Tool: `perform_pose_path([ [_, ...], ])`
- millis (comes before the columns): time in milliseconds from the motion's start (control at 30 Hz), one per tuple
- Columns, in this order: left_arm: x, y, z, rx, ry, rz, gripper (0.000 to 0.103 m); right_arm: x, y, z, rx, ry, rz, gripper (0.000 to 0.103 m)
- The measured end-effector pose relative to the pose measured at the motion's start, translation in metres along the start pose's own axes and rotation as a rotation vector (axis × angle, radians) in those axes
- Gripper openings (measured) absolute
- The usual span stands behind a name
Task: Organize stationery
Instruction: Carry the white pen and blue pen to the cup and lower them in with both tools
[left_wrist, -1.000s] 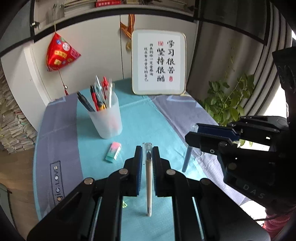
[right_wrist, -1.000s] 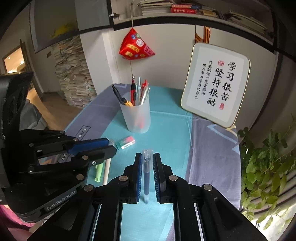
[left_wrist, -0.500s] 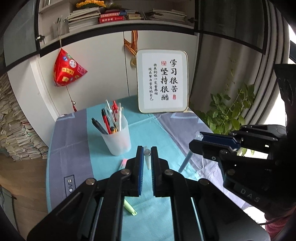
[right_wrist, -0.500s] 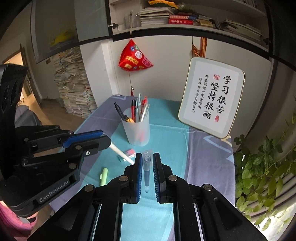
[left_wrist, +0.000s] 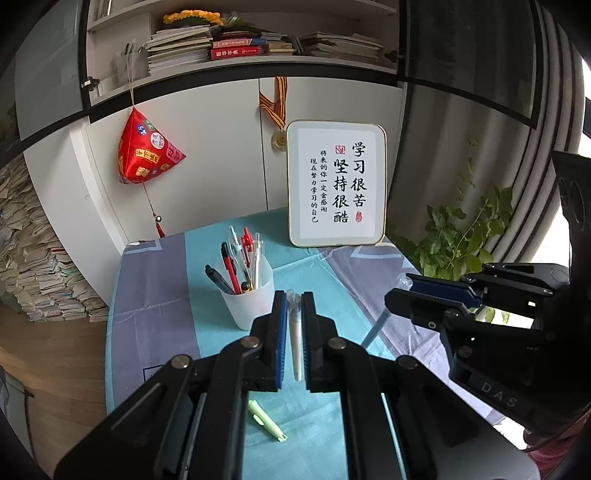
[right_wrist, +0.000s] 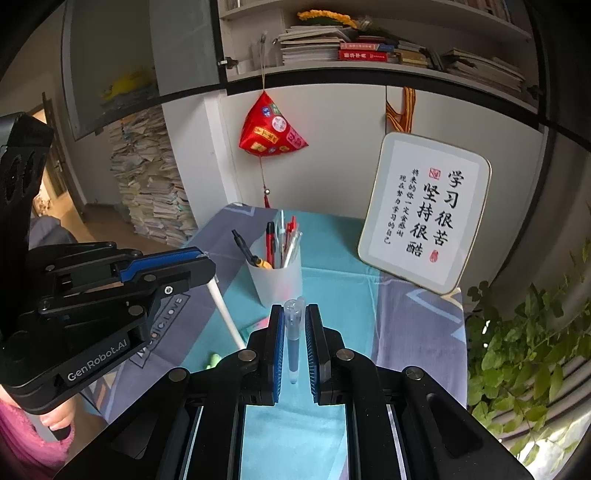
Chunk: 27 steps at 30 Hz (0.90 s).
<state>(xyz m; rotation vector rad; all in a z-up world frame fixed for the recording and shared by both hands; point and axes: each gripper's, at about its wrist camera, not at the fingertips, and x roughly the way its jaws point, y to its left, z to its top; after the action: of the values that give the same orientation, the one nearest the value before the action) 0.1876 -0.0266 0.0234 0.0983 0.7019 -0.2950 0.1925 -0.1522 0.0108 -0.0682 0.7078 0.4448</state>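
My left gripper (left_wrist: 294, 308) is shut on a white pen (left_wrist: 295, 343) and holds it above the table, just right of the frosted pen cup (left_wrist: 247, 295). The cup holds several pens. My right gripper (right_wrist: 294, 321) is shut on a blue pen (right_wrist: 293, 347) with a clear cap, held above the table in front of the cup (right_wrist: 275, 284). The white pen also shows in the right wrist view (right_wrist: 225, 314), and the blue pen in the left wrist view (left_wrist: 375, 326). A light green pen (left_wrist: 266, 421) lies on the teal cloth below the left gripper.
A framed calligraphy board (left_wrist: 336, 188) leans at the back right of the table. A red ornament (left_wrist: 146, 153) hangs on the wall. A green plant (left_wrist: 458, 240) stands right of the table. A pink-green eraser (right_wrist: 255, 326) lies near the cup. Paper stacks (right_wrist: 155, 192) stand on the floor at left.
Both grippers have risen and drawn back from the table with their pens. The cup and table now look farther away, and the green pen has come into sight below the left gripper.
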Motion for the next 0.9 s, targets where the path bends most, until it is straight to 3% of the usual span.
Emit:
perform_pose_path([
  [500,-0.024,0.029,0.074,-0.020,-0.134,0.115,0.006,0.005,0.012,0.080,-0.004,-0.107,0.021,0.012],
  [900,0.010,0.057,0.096,-0.054,-0.099,0.133,0.006,0.050,0.005,0.096,0.039,-0.088,0.030,0.012],
])
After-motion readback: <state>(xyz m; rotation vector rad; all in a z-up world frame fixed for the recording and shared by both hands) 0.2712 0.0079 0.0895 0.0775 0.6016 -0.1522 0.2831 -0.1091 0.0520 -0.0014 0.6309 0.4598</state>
